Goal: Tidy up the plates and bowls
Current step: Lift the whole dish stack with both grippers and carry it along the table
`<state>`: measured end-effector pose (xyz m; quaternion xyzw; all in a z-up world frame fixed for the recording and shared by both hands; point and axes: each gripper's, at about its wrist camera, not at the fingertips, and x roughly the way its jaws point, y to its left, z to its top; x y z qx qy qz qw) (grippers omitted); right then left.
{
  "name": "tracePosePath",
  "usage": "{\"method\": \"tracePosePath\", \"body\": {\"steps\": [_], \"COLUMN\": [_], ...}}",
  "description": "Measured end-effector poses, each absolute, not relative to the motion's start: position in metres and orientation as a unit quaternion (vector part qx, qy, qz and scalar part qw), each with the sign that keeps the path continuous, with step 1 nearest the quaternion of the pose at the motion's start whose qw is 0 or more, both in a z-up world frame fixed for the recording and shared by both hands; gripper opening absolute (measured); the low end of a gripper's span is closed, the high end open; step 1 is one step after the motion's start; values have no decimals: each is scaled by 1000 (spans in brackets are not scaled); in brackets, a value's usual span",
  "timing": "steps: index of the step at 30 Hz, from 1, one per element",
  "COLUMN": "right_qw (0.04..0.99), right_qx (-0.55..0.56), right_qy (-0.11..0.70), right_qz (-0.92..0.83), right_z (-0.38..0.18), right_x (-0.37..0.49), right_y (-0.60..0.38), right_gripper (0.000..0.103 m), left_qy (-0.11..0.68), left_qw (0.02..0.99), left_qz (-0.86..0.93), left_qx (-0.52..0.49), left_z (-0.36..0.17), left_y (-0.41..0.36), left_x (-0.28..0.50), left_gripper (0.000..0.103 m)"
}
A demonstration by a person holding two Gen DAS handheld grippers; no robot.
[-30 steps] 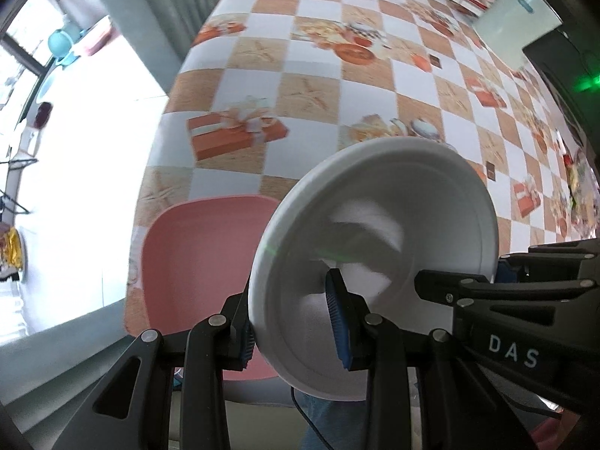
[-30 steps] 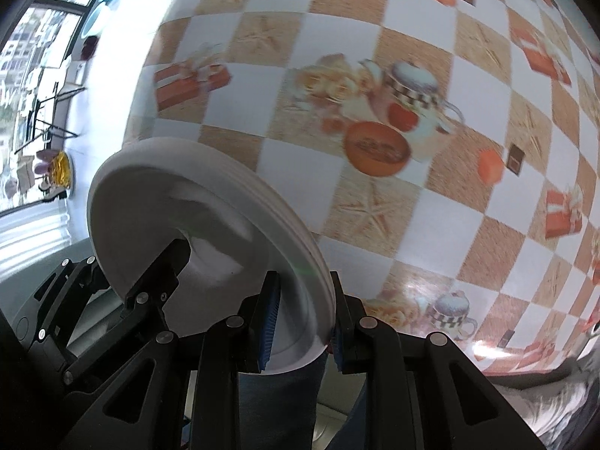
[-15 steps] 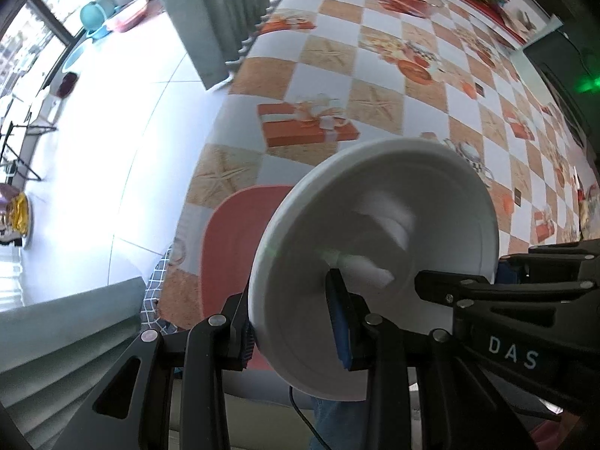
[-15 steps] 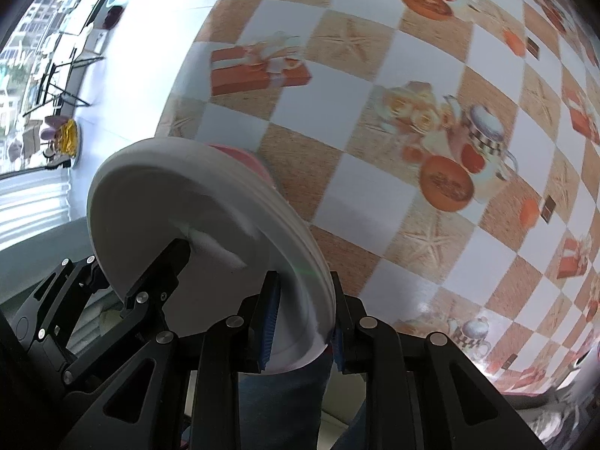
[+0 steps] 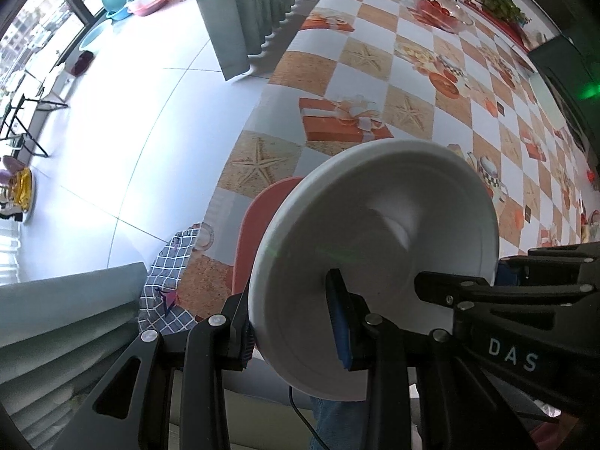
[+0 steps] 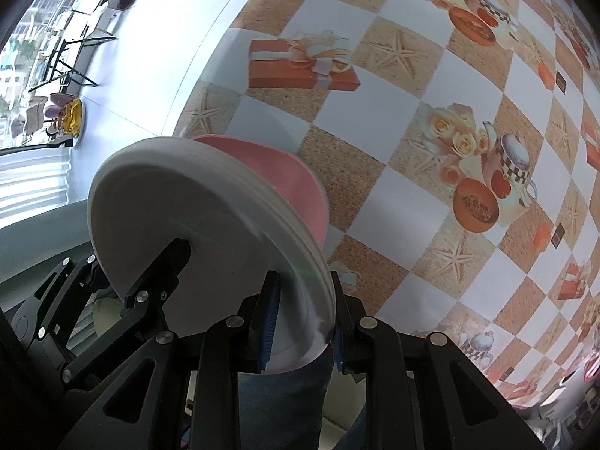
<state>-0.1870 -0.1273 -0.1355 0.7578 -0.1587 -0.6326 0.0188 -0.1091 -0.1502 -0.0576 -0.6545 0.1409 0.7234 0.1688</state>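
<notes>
Gripping one white plate (image 5: pixel 375 247), both grippers, left (image 5: pixel 296 332) and right (image 6: pixel 302 320), clamp its rim. Left view shows its hollow; right shows a stacked edge, pink plate (image 6: pixel 285 183) behind.

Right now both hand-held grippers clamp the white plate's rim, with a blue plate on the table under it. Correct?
Not quite: the plate below is pink, not blue, as the right wrist view shows. The rest holds: the left hand-held gripper and right hand-held gripper both clamp the white plate by its rim.
</notes>
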Motion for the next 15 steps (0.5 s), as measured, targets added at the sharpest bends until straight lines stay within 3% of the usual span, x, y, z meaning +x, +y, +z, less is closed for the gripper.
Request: {"method": "tracePosePath", "body": {"steps": [15], "right_qw": [38], "right_qx": [754], "right_qy": [-137], "right_qz": [-641], "right_z": [-133], "right_x": [-187], "right_y": [-141], "right_gripper": [26], "left_qy": [125], "left_qw": [169], "left_qz": [724], "left_qx": [-657], "left_z": [-55], "left_y": [-166], "left_x": [-115], "left_gripper": [36]}}
